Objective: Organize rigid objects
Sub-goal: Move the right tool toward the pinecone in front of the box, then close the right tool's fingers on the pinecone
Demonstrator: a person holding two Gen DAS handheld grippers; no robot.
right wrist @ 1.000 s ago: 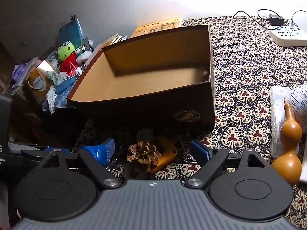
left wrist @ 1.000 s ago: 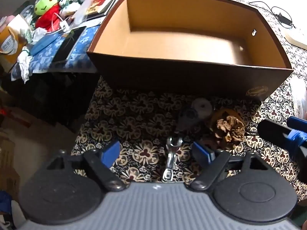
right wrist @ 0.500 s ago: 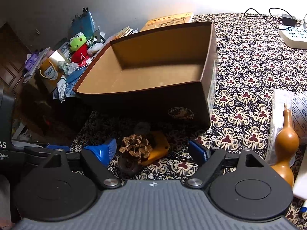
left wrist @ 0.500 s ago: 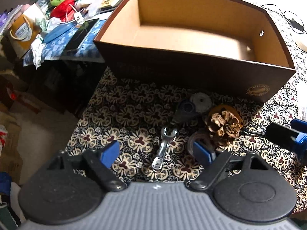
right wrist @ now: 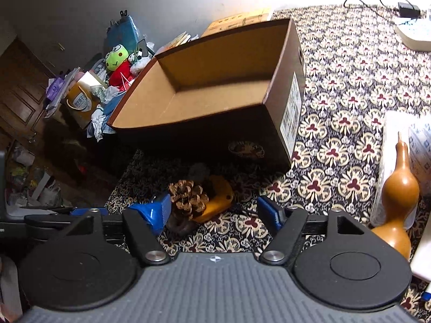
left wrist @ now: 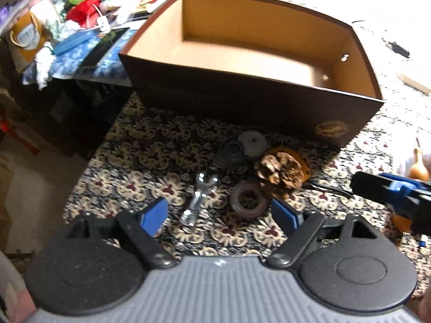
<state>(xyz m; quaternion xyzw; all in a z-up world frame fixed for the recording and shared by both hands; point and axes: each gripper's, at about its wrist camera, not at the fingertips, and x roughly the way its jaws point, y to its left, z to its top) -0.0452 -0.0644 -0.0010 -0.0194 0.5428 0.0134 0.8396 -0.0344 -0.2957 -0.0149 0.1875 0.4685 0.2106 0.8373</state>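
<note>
One big brown box (left wrist: pixel 242 102) stands empty on the patterned cloth (right wrist: pixel 350 102). Just in front of it lies a small group: pine cone (left wrist: pixel 280 171) resting on a yellow piece (right wrist: pixel 218 202), tape roll (left wrist: pixel 249 200), wrench (left wrist: pixel 200 197), grey gear (left wrist: pixel 253 144). Left gripper (left wrist: pixel 218 214) and right gripper (right wrist: pixel 214 211) both hover with fingers spread wide, holding nothing

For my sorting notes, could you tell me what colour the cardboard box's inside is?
Tan-orange inside the dark brown open cardboard box, clearest in the left wrist view.
</note>
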